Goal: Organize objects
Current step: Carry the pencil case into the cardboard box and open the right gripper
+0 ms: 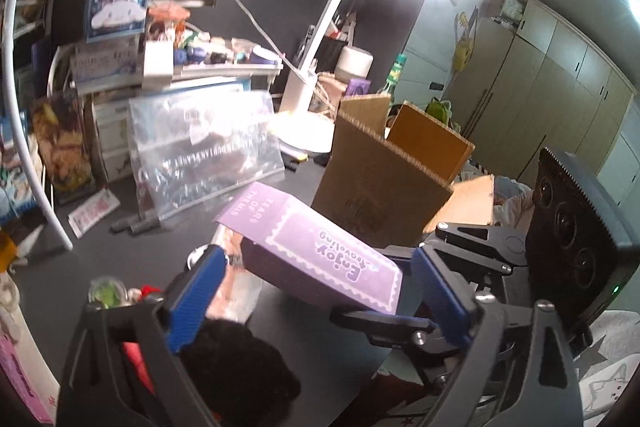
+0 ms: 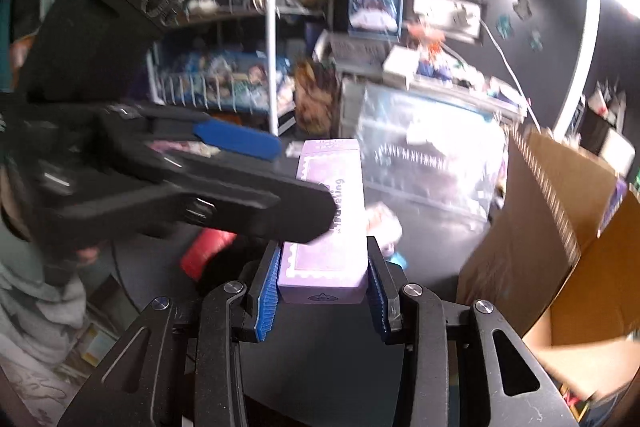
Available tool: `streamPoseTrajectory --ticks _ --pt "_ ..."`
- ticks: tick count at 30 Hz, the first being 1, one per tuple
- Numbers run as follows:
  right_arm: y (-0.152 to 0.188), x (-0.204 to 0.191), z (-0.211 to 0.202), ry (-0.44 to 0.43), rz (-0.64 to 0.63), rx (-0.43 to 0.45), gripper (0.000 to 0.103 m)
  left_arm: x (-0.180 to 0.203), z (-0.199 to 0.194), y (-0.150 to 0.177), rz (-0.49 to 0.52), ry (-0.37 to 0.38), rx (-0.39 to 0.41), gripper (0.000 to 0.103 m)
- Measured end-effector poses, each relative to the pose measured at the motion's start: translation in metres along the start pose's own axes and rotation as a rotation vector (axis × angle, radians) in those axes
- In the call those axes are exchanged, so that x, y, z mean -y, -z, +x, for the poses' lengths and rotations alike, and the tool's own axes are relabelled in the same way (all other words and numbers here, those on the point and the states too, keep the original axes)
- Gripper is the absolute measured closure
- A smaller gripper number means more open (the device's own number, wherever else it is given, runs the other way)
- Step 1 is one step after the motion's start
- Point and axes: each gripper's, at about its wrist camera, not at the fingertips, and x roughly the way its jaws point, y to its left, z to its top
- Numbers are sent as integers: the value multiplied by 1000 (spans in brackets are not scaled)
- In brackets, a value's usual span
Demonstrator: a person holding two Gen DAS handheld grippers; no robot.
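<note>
A long purple box (image 2: 324,259) printed "Enjoy traveling" is lifted off the dark desk, and my right gripper (image 2: 324,247) is shut on its near end, blue pads (image 2: 268,291) pressed on both sides. The same purple box (image 1: 320,259) lies tilted between the fingers of my left gripper (image 1: 318,253), which stands open; its blue pads (image 1: 196,291) show a gap on each side. From the right wrist, the left gripper (image 2: 298,183) reaches in from the left, one finger above the box and one across its top.
An open cardboard box (image 1: 380,187) (image 2: 560,227) stands just right of the purple box. A clear plastic bag (image 1: 204,147) leans against white drawers behind. A white desk lamp (image 1: 304,99) shines at the back. Cluttered shelves (image 2: 224,83) fill the left. A black fuzzy item (image 1: 240,367) lies below.
</note>
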Motion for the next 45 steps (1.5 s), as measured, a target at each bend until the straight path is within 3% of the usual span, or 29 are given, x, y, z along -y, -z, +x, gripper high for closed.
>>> streamPoseTrajectory --ticks 8,15,21,31,37,39,40,42,45 --pt "-33 9 -19 -23 -53 73 69 15 -10 -35 74 -69 45 37" --pt "-41 36 -39 6 -42 107 69 45 13 -72 159 -63 29 38" --pt "-37 71 -54 35 29 115 69 69 48 -97 194 -18 -20 43" --pt "-10 144 -64 32 235 53 69 108 119 -120 239 18 -152 44" --pt "3 161 -53 60 272 -43 69 123 151 -118 263 -35 -248 44" --pt "5 162 -51 71 263 -65 67 127 157 -115 282 -61 -272 36" --pt "6 161 -52 89 249 -72 65 129 158 -114 291 -61 -281 32" --pt "6 159 -53 123 221 -78 48 132 157 -113 304 -50 -277 18" --pt "5 157 -55 127 197 -77 44 132 152 -114 306 -48 -260 16"
